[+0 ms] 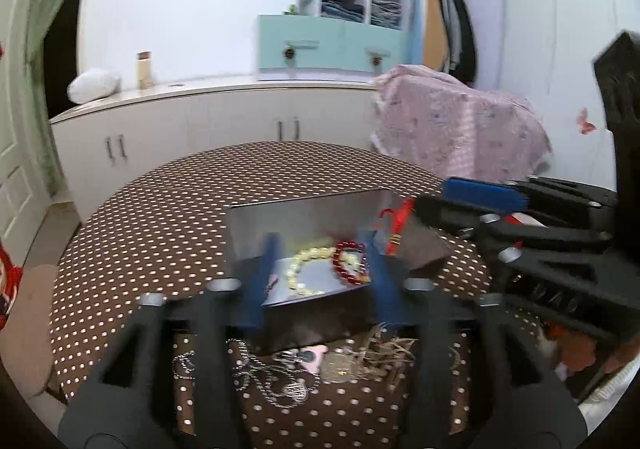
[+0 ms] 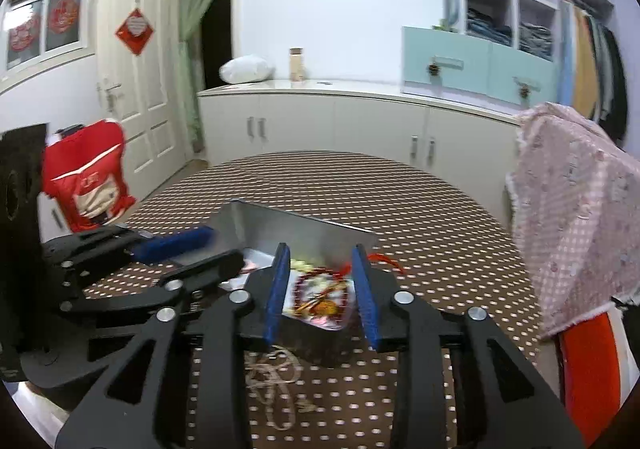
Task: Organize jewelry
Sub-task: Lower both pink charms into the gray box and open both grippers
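The open box [image 1: 304, 225] sits mid-table [image 1: 160, 217], a cream bead bracelet [image 1: 304, 265] and a red one [image 1: 348, 261] inside. The left hand-held gripper [image 1: 324, 277], at six o'clock of it, stands released around the box, grasping nothing. The right hand-held gripper [image 2: 322, 293] is likewise released. Silver chains [image 1: 264, 373] lie nearer, at six o'clock.

Bracelets [image 1: 347, 263] lie in the box [image 1: 304, 215], chains [image 1: 276, 377] before it.
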`<state>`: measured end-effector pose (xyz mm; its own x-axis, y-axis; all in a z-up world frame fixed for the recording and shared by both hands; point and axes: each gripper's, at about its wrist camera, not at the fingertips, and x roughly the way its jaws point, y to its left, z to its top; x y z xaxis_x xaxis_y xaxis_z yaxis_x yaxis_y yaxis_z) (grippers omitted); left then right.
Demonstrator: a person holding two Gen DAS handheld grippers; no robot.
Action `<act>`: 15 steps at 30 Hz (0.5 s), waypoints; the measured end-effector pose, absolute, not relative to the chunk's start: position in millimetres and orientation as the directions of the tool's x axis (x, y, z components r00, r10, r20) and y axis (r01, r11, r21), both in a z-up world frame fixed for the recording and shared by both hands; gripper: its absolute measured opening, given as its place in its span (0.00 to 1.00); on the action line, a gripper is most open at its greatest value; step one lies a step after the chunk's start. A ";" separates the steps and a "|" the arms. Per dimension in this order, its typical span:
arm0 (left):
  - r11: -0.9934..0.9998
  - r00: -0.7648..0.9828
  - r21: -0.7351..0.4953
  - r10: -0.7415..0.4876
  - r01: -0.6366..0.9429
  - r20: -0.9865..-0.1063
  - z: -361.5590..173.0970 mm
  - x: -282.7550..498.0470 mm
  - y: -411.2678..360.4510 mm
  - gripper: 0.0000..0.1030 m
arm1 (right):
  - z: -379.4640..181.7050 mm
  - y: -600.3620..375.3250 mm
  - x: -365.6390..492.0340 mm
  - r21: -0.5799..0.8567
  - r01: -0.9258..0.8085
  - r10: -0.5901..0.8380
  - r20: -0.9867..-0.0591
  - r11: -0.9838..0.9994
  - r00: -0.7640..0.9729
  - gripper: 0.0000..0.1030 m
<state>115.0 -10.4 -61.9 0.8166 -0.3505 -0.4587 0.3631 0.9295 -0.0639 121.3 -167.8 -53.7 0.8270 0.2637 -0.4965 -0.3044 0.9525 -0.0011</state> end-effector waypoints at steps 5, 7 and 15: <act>0.939 0.834 -0.075 -0.334 0.337 -0.438 -60.2 112.5 -2.0 0.74 | -54.9 -181.4 118.2 0.023 -0.266 0.242 -0.498 0.964 0.832 0.61; 0.944 0.838 -0.062 -0.316 0.323 -0.445 -60.2 112.6 -1.7 0.76 | -55.2 -182.8 117.5 0.022 -0.257 0.233 -0.500 0.966 0.834 0.66; 0.955 0.845 -0.049 -0.282 0.292 -0.454 -59.2 110.3 0.9 0.85 | -54.9 -187.0 113.3 0.026 -0.245 0.225 -0.501 0.969 0.836 0.74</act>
<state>110.3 0.9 -59.2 0.8452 -0.2819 -0.4541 0.2922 0.9551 -0.0491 113.3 -187.0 -54.9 0.8355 0.2247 -0.5014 -0.2451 0.9691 0.0258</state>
